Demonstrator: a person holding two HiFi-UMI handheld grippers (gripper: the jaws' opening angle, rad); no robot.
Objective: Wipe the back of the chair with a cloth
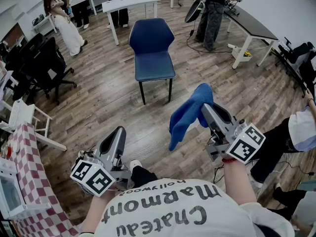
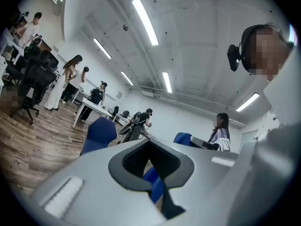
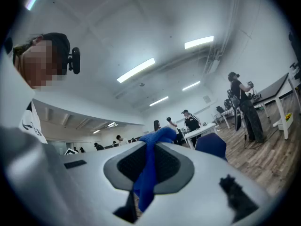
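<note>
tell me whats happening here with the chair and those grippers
A person works two handheld grippers. The right gripper is shut on a blue cloth, which hangs from its jaws. The left gripper is shut and empty, held low. The blue chair stands ahead on the wood floor, apart from both grippers, so wiping its back has not begun.

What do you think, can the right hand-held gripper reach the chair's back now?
Probably not yet: the right hand-held gripper, holding the cloth, is short of the chair, though only open floor lies between.
</note>
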